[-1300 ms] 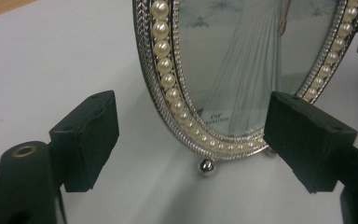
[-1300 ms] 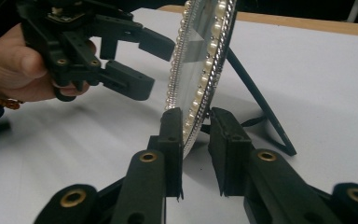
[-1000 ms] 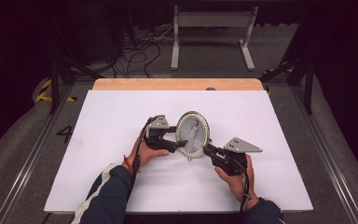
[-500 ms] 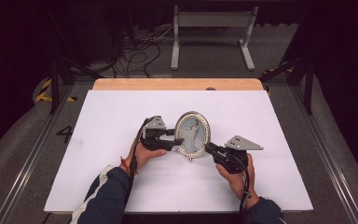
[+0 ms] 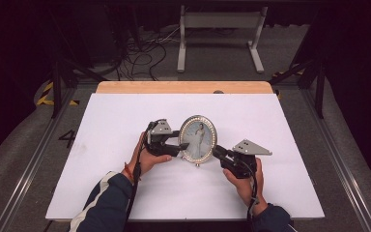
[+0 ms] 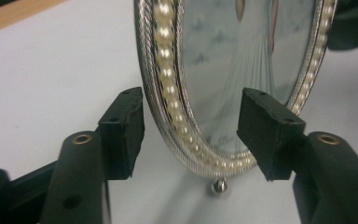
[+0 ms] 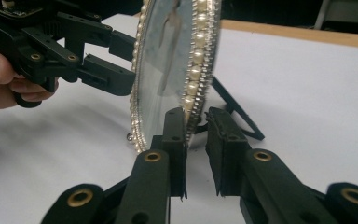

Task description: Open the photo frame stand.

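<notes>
An oval silver picture frame (image 5: 198,137) with a pearl-beaded rim stands upright on the white tabletop (image 5: 125,111), holding a portrait of a figure in a long dress. My left gripper (image 5: 183,142) sits at its left edge, open; in the left gripper view the jaws straddle the rim (image 6: 168,93) without touching it, left gripper (image 6: 191,126). My right gripper (image 5: 216,151) is shut on the frame's right rim (image 7: 196,79), right gripper (image 7: 196,126). The frame's black back strut (image 7: 237,116) rests on the table behind it. The left gripper (image 7: 123,63) also shows in the right gripper view.
A wooden strip (image 5: 183,87) borders the table's far edge. Beyond it on the dark floor are a white metal stand (image 5: 220,29) and loose cables (image 5: 145,48). Metal rails (image 5: 34,159) run along both sides of the table.
The frame has come from a slight tilt to nearly upright, and both hands have shifted a little to the left with it.
</notes>
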